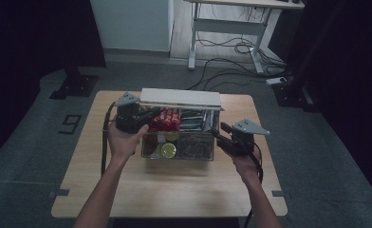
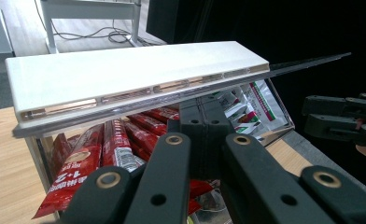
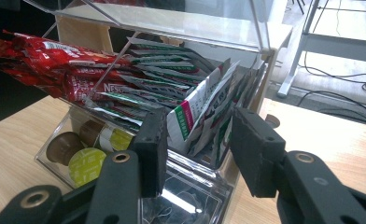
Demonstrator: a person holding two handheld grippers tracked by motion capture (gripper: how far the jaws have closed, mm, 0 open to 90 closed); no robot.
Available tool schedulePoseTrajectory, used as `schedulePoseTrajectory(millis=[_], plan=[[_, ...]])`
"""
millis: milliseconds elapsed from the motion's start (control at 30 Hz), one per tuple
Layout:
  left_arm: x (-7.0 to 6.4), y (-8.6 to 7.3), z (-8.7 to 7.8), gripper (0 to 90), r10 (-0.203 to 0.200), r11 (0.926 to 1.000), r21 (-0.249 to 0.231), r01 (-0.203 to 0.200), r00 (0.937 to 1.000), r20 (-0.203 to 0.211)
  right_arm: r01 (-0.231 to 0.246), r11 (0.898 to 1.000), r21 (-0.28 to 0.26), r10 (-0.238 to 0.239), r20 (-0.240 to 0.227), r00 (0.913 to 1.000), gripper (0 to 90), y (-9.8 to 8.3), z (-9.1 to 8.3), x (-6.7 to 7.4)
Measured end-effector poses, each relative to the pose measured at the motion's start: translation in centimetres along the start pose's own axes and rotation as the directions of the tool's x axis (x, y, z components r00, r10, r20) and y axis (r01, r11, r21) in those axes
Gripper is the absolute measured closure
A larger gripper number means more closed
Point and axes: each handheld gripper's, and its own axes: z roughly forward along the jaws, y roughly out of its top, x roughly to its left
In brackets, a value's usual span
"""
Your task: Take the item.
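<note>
high view looks forward and down from above the person's side onto the table [image 1: 127,190], farther off. left gripper view sits very close to the box [image 2: 36,154], facing its raised lid [image 2: 125,77]. right gripper view — also close — faces the box's corner. all three share the box.

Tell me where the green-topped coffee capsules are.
High view: the green-topped coffee capsules lie in the clear plastic organiser box's front-left compartment at table centre, below the red stick sachets, between both hand-held grippers.

Red sachets [image 3: 73,77] seemingly read "NES"; floor mark [image 1: 70,124] reads "9".
</note>
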Motion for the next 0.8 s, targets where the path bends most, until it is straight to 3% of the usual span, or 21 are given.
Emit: schedulePoseTrajectory(millis=[800], plan=[[-0.1, 0.0, 0.0, 90.0, 0.001, 1.0, -0.001, -0.001, 1.0, 0.001, 0.017, 1.0, 0.019, -0.017, 0.005, 0.9999, 64.0, 0.4, 1.9, 0.5]])
